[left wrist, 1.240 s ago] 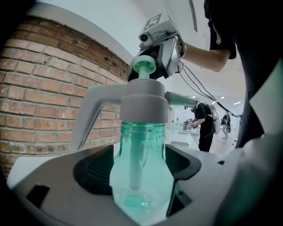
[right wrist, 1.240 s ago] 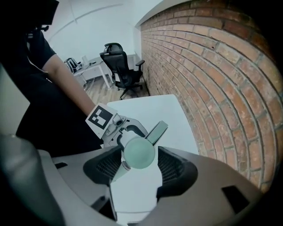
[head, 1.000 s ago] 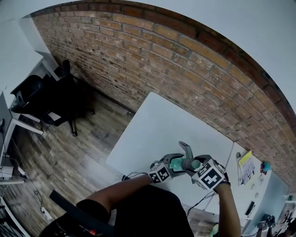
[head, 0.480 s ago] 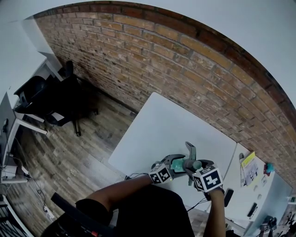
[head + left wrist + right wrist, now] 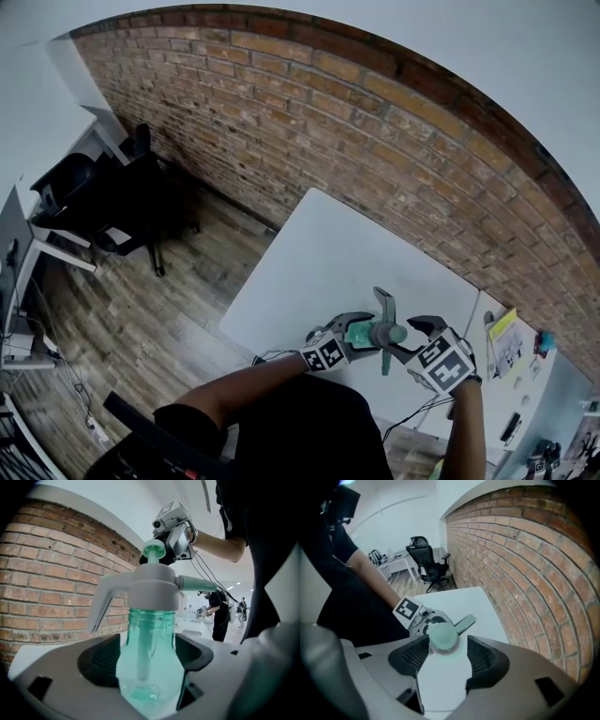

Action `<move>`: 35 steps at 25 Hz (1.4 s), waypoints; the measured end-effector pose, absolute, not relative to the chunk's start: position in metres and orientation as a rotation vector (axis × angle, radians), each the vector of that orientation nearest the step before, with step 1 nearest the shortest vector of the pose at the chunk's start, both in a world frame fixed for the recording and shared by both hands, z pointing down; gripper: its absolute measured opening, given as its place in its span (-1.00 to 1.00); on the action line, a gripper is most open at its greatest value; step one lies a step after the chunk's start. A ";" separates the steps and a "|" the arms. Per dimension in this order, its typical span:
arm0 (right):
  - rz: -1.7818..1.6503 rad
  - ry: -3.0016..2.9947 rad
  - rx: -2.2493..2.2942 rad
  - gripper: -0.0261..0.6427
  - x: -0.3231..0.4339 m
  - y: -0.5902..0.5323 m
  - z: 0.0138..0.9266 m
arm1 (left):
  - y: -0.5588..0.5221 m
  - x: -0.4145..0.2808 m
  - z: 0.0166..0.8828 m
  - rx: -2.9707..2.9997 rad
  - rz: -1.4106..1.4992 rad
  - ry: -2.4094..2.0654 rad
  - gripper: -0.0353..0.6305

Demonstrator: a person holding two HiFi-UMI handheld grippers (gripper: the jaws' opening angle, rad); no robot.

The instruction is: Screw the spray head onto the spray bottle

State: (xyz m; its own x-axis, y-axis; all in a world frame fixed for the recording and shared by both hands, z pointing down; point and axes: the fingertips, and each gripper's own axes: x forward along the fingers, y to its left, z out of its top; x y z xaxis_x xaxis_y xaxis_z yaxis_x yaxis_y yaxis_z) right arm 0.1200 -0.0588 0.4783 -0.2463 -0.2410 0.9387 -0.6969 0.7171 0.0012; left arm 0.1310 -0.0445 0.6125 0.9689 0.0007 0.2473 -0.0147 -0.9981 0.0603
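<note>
Two pairs of jaws are mine. My left gripper [image 5: 149, 656] is clamped on the green bottle [image 5: 150, 672], its pads pressing the lower body from either side, and the bottle stands upright in that grip. The grey head [image 5: 152, 590] sits on the bottle's neck, its tube running down inside. The trigger [image 5: 101, 609] hangs on one side and the nozzle [image 5: 197, 583] points out on the other. A green knob [image 5: 153, 551] tops the head.

My right gripper [image 5: 444, 646] points steeply down over that knob with its jaws apart. The knob shows in the gap between the tips, and neither pad presses on it.

Both grippers hang over the near edge of the white table [image 5: 319, 253]. A brick wall [image 5: 375, 141] runs behind it, and a black chair [image 5: 108, 202] stands well off to the left.
</note>
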 end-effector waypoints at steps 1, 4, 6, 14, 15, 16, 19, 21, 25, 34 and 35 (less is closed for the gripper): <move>0.475 -1.822 0.683 -0.15 0.120 -0.059 0.476 | -0.045 0.130 0.614 3.054 0.388 -0.012 0.18; 0.304 -1.855 0.527 -0.15 0.116 -0.064 0.472 | -0.045 0.132 0.612 3.053 0.391 -0.008 0.18; 0.139 -1.846 0.382 -0.15 0.112 -0.063 0.472 | -0.045 0.132 0.611 3.054 0.390 -0.001 0.18; -0.388 -1.538 -0.180 -0.15 0.115 -0.055 0.489 | -0.045 0.133 0.613 3.049 0.398 -0.004 0.18; -0.419 -1.538 -0.207 -0.15 0.112 -0.055 0.490 | -0.044 0.133 0.613 3.046 0.404 0.000 0.18; -0.444 -1.537 -0.235 -0.15 0.108 -0.055 0.490 | -0.044 0.133 0.613 3.044 0.408 0.001 0.18; -0.480 -1.510 -0.317 -0.15 0.104 -0.050 0.498 | -0.045 0.132 0.612 3.050 0.396 -0.005 0.18; -0.475 -1.480 -0.358 -0.15 0.106 -0.046 0.506 | -0.045 0.132 0.611 3.053 0.389 -0.008 0.18; -0.465 -1.478 -0.373 -0.15 0.104 -0.042 0.517 | -0.046 0.131 0.609 3.047 0.389 -0.017 0.18; -0.412 -1.514 -0.333 -0.15 0.101 -0.040 0.523 | -0.045 0.131 0.609 3.049 0.387 -0.021 0.18; -0.398 -1.522 -0.321 -0.15 0.101 -0.040 0.523 | -0.045 0.132 0.609 3.050 0.386 -0.022 0.18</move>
State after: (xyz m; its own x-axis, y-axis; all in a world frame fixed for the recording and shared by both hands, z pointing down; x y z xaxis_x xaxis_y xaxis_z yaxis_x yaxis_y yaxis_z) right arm 0.1006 -0.0397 0.5228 0.0070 -0.0518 0.9986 0.4438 0.8951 0.0433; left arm 0.1317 -0.0451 0.6095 0.9685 -0.0060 0.2490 -0.0228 -0.9976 0.0646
